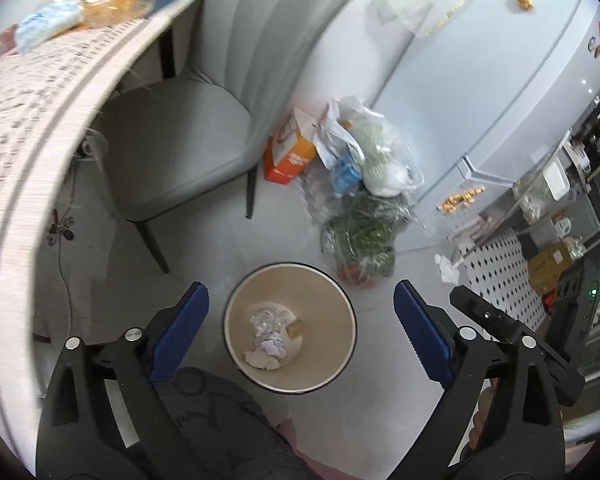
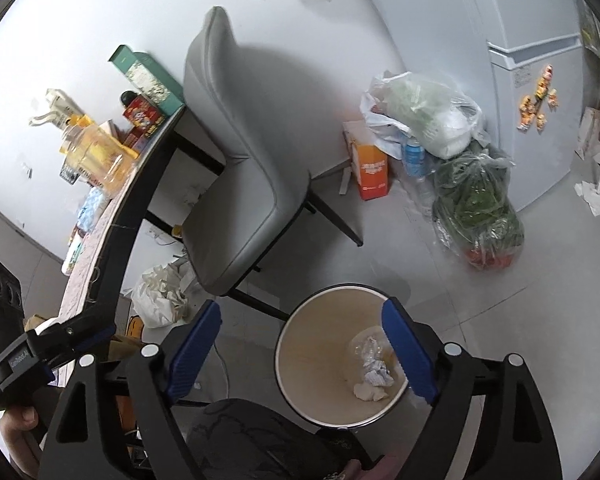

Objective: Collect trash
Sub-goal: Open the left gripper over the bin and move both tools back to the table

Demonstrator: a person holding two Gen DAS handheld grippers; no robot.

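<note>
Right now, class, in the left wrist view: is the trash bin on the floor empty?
No: the trash bin already holds crumpled paper and other scraps at its bottom.

Pale grey floor (image 1: 228,240) bearing a round bin (image 1: 290,384) containing crumpled trash (image 1: 270,336); a grey chair (image 1: 188,148) beside a patterned table (image 1: 28,120); an orange carton (image 1: 290,152) and bagged vegetables (image 1: 360,236) near the fridge (image 1: 500,100); white crumpled paper (image 2: 162,294) under the table.

Smooth matt beige bin (image 1: 236,308), crumpled paper (image 1: 271,346) inside, glossy clear plastic bags (image 1: 384,160), grey leather-look chair (image 1: 188,148)
</note>
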